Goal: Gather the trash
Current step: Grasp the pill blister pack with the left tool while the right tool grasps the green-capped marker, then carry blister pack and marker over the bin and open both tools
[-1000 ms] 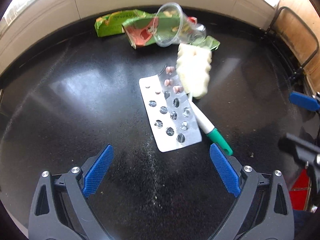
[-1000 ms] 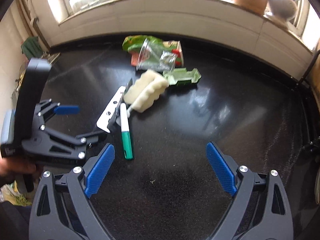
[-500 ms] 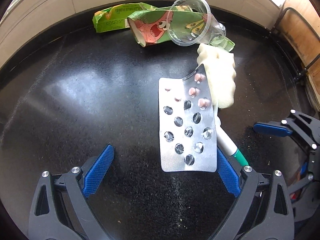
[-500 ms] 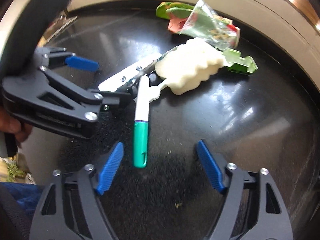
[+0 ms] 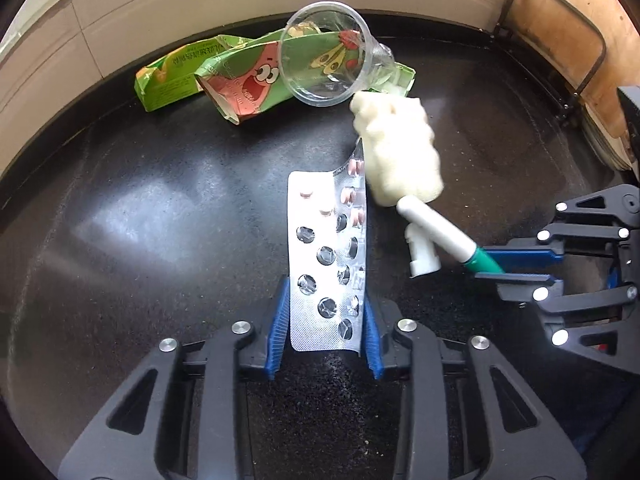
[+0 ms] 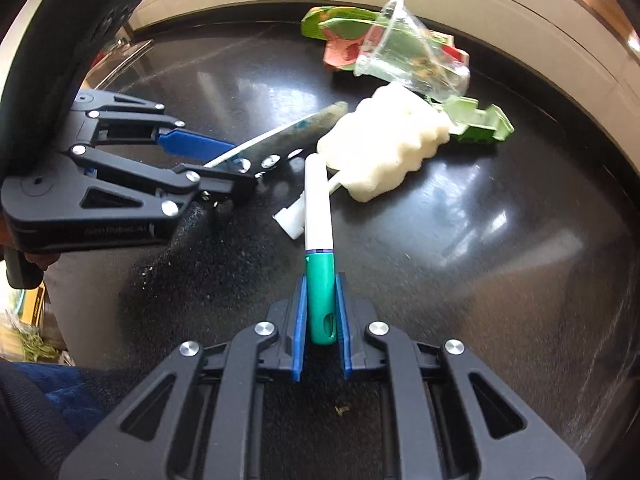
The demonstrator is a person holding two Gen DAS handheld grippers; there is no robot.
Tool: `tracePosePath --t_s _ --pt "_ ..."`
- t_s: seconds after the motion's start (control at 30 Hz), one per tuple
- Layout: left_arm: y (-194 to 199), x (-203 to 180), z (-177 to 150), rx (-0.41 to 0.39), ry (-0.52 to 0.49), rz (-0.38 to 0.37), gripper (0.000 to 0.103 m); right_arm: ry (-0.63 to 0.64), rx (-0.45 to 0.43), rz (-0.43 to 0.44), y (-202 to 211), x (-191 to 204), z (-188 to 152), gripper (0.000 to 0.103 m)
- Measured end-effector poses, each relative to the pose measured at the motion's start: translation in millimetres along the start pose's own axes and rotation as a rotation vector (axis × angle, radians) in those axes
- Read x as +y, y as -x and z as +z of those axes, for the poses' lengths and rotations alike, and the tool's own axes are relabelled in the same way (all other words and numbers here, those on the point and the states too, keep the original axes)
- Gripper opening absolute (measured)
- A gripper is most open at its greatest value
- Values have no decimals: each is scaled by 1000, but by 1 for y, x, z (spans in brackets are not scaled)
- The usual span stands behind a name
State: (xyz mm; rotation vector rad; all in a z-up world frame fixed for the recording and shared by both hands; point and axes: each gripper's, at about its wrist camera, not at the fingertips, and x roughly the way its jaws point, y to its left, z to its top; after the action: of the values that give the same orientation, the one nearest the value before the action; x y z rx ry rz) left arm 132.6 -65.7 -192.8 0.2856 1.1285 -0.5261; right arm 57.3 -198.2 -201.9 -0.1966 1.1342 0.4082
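Since the earlier frames both grippers have come in over the trash and their jaws have just been closing, each on a piece of it. The left gripper (image 5: 325, 320), which stood wide with the blister pack (image 5: 326, 264) lying ahead of it, now has its blue pads pressed against the pack's two long edges at its near end, jaws about a third apart; the pack bows a little, its right side curled up. The right gripper (image 6: 320, 320), which was wide open above the counter (image 6: 500, 280), is now clamped tight on the green cap of the marker (image 6: 319, 240), whose white barrel points away toward the sponge (image 6: 384, 152).

Left to right across the black counter: the blister pack sits near the middle, held at its near end. Just right of it lies the marker, its white end touching the sponge's near end, with a white plastic handle (image 5: 422, 254) poking out beside it. The sponge lies just beyond both, between them and the back edge. At the back edge, by the pale tiled wall (image 5: 200, 4), green cartons (image 5: 208, 76) lie flat with a clear cup (image 5: 324, 56) on its side across them, its mouth toward the left camera.
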Motion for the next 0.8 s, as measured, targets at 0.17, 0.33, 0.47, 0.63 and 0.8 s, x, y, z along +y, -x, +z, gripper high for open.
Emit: tracePosePath --t_s 0.17,0.33,0.47,0.63,0.8 --pt "22 -4 -11 -17 17 26 30 -30 -38 -12 22 -4 -2 14" --pt "50 -10 -29 -35 61 55 30 -65 -80 -11 49 -4 -7 14" --pt "72 -15 -43 -48 99 83 30 -79 -105 -18 64 -1 -9 14" --pt "95 -15 -68 -63 144 116 30 -73 -123 -26 77 5 -14 14" --pt "116 -6 -83 -87 197 166 30 -44 -138 -21 85 22 -9 14"
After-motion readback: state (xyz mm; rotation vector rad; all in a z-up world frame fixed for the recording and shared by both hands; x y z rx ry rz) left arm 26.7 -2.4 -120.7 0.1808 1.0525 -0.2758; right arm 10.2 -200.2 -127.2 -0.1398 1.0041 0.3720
